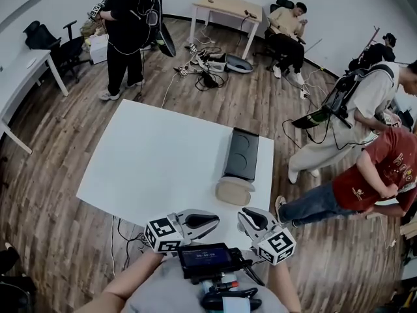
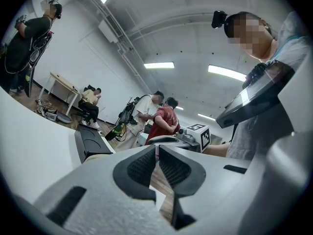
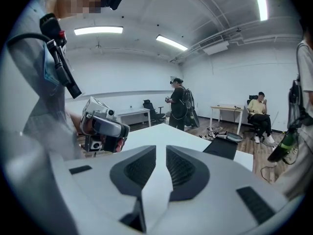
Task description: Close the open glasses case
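Observation:
A tan oval glasses case lies near the white table's front right corner, and its lid looks raised on the far side. In the left gripper view only a tan sliver of the case shows above the jaw body. My left gripper hovers at the table's near edge, just left of and nearer than the case, jaws together and empty. My right gripper hangs close beside it, a short way in front of the case, with only a thin slit between its jaws and nothing held.
A flat black rectangular tray with two round hollows lies right behind the case. Several people stand or crouch around the table, the closest a crouching person in red at the right. Cables and gear litter the floor beyond.

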### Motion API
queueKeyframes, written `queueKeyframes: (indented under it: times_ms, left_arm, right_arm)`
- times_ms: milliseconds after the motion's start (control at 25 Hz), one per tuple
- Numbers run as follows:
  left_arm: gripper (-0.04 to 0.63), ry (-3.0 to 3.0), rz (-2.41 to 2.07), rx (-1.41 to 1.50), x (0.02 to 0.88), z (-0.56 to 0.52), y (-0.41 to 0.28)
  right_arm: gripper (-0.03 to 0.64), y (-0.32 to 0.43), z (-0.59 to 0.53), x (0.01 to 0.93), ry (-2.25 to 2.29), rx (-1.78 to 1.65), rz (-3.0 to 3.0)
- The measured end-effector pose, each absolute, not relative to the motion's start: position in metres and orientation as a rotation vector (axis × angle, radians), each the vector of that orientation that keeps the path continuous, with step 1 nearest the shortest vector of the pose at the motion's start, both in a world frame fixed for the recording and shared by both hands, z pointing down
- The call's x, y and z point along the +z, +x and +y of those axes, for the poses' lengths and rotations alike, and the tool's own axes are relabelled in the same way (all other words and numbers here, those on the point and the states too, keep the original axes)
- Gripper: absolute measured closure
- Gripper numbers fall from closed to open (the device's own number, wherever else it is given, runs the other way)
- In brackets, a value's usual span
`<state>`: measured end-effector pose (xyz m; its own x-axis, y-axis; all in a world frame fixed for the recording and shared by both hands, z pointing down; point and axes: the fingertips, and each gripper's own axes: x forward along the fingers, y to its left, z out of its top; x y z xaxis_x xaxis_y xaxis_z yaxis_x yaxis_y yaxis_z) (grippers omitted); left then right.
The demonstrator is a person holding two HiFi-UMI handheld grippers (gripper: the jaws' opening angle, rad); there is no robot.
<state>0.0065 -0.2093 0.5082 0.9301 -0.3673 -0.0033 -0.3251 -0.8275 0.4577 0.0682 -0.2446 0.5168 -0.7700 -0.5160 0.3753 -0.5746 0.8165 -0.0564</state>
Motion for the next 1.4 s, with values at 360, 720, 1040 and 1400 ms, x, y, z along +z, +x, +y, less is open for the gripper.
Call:
queueKeyframes:
  times_ms: [360, 720, 1040, 1400]
  left_arm:
    - [0.566, 2.617, -0.463, -0.103, 0.518, -0.209, 0.014]
    - [0.566, 2.614, -0.457, -0.090, 0.521, -0.211, 0.012]
    - [0.566, 2.617, -0.449, -0.058, 0.523, -0.207, 0.010]
    - [0.566, 2.599, -0.445, -0.065, 0.523, -0.201, 0.000]
  right_arm:
    - [0.575, 0.071, -0.249, 0.534, 0.802, 0.219, -2.594]
    - [0.574, 0.078, -0.271, 0.548, 0.847, 0.126, -2.499]
    - [0.574, 0.077, -0.295, 0.568, 0.824, -0.178, -2.276]
    - [0.574, 0.086, -0.308, 0.568, 0.846, -0.230, -2.206]
